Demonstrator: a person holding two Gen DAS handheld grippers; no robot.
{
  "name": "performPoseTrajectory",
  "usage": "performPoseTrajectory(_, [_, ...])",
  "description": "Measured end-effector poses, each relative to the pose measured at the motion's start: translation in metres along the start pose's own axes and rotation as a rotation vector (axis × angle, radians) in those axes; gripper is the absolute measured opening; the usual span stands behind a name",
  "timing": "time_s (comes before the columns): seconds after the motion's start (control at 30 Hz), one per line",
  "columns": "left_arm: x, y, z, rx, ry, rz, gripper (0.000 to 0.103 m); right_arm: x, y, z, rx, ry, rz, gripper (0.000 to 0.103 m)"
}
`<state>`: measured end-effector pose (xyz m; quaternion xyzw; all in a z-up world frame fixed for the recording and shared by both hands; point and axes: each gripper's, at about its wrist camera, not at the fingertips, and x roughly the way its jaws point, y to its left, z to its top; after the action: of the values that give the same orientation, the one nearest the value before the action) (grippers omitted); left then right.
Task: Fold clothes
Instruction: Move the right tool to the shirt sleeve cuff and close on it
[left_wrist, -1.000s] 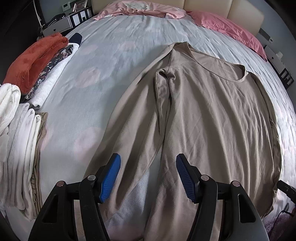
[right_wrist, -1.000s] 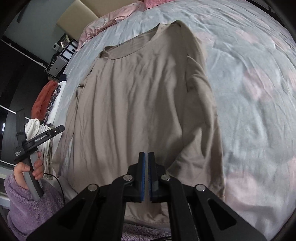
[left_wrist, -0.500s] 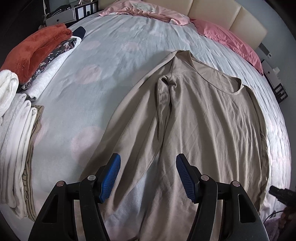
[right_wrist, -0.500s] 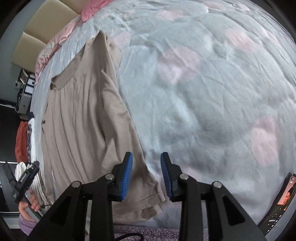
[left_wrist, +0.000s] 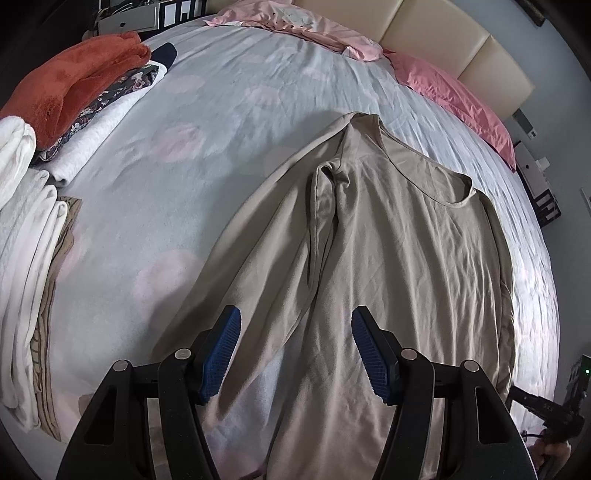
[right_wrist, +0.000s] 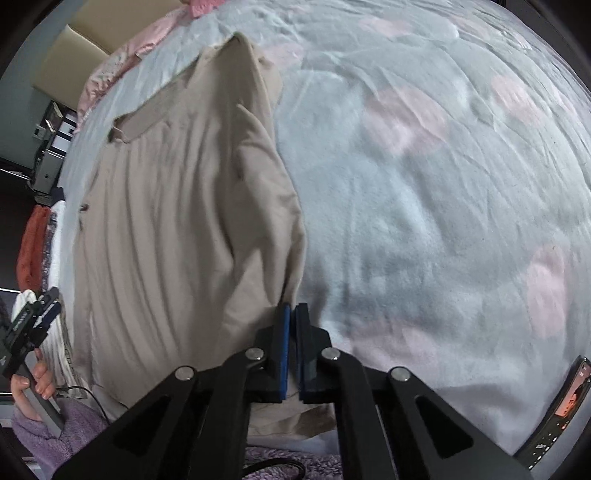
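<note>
Right gripper (right_wrist: 294, 325) clamped on shirt (right_wrist: 177, 229) edge; left gripper (left_wrist: 295, 350) open above it.

The shirt lay flat on the bed (right_wrist: 424, 184), directly ahead of both grippers, one sleeve (left_wrist: 258, 258) spread out beyond the left pad. The right gripper's pads were closed on the shirt's side edge near the hem. The left gripper's pads stood apart, gripping nothing. Judged step: start of a lengthwise side fold. The next move likely called for carrying the pinched edge across the body, keeping the fabric taut.
</note>
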<state>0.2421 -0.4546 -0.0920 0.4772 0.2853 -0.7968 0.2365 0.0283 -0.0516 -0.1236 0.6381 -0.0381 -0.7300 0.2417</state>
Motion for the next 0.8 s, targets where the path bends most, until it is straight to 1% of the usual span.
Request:
performPoseTrajectory(0.07, [0.0, -0.001, -0.001, 0.006, -0.001, 0.002, 0.064, -0.015, 0.006, -0.004, -0.024, -0.063, 0.062, 0.003])
performPoseTrajectory(0.13, [-0.001, -0.001, -0.002, 0.009, -0.001, 0.003, 0.064, -0.027, 0.016, -0.008, -0.06, -0.112, 0.092, 0.003])
performPoseTrajectory(0.23, [0.0, -0.002, -0.003, 0.017, -0.001, 0.008, 0.064, -0.037, 0.037, -0.015, -0.147, -0.153, 0.123, 0.003])
performPoseTrajectory(0.27, [0.0, -0.003, -0.003, 0.022, -0.001, 0.011, 0.064, -0.037, 0.045, -0.019, -0.18, -0.155, 0.133, 0.003])
performPoseTrajectory(0.37, [0.002, -0.005, -0.004, 0.031, 0.004, 0.023, 0.064, -0.029, 0.072, -0.026, -0.279, -0.124, 0.175, 0.003])
performPoseTrajectory(0.47, [0.003, -0.005, -0.005, 0.034, 0.007, 0.032, 0.064, -0.007, 0.085, -0.036, -0.325, -0.028, 0.162, 0.003])
performPoseTrajectory(0.5, [0.003, -0.004, -0.006, 0.032, 0.006, 0.033, 0.064, 0.002, 0.088, -0.037, -0.333, 0.01, 0.158, 0.005])
performPoseTrajectory(0.6, [0.003, -0.001, -0.005, 0.018, 0.006, 0.034, 0.064, 0.022, 0.085, -0.037, -0.31, 0.114, 0.165, 0.009])
performPoseTrajectory(0.63, [0.004, 0.0, -0.004, 0.015, 0.007, 0.034, 0.064, 0.023, 0.08, -0.035, -0.287, 0.117, 0.178, 0.012])
performPoseTrajectory(0.73, [0.004, 0.0, -0.004, 0.013, 0.006, 0.032, 0.064, 0.007, 0.06, -0.03, -0.193, 0.048, 0.266, 0.018])
performPoseTrajectory(0.8, [0.004, -0.001, -0.004, 0.015, 0.009, 0.032, 0.064, -0.015, 0.043, -0.026, -0.117, -0.04, 0.344, 0.02])
